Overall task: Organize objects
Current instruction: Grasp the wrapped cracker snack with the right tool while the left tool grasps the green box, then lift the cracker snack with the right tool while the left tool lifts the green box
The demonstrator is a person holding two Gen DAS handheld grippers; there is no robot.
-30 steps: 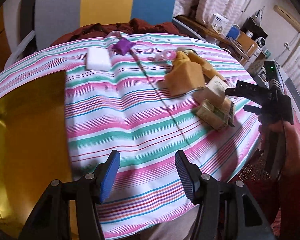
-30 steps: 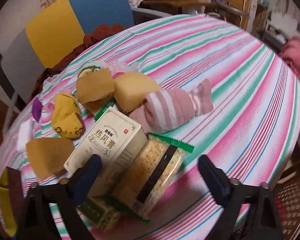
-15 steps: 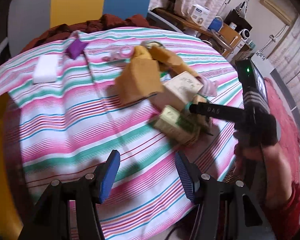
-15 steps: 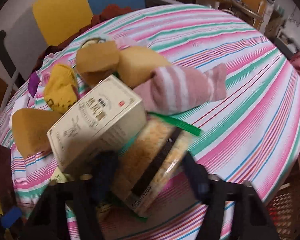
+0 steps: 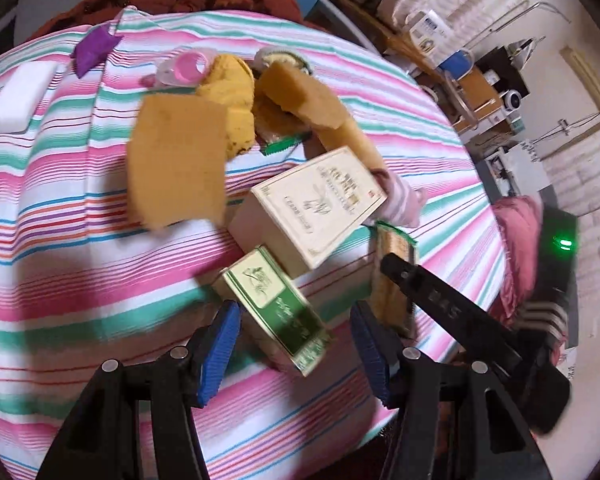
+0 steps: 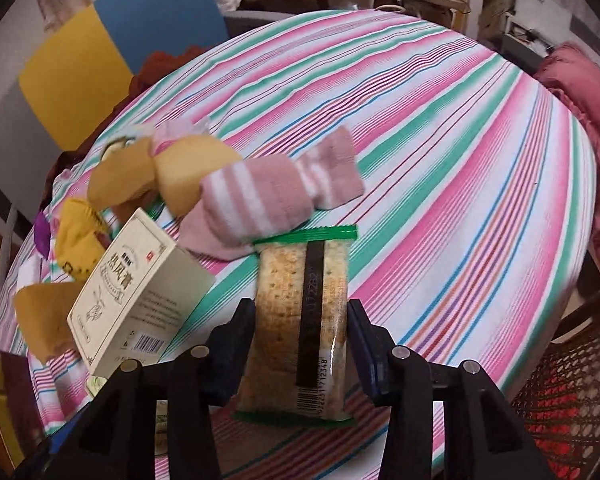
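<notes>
Two grippers are over the clutter on the striped bench. My right gripper has its fingers pinching the cracker packet across its narrow sides, near the barcode end, the far end just under the pink striped sock. I judge the packet light, crackly and slippery, its contents brittle, so a gentle mid-body hold suits it. My left gripper has its fingers spread around the green box, not touching; that carton looks stiff and light, best taken across its long flat faces. Beside it leans the cream box.
</notes>
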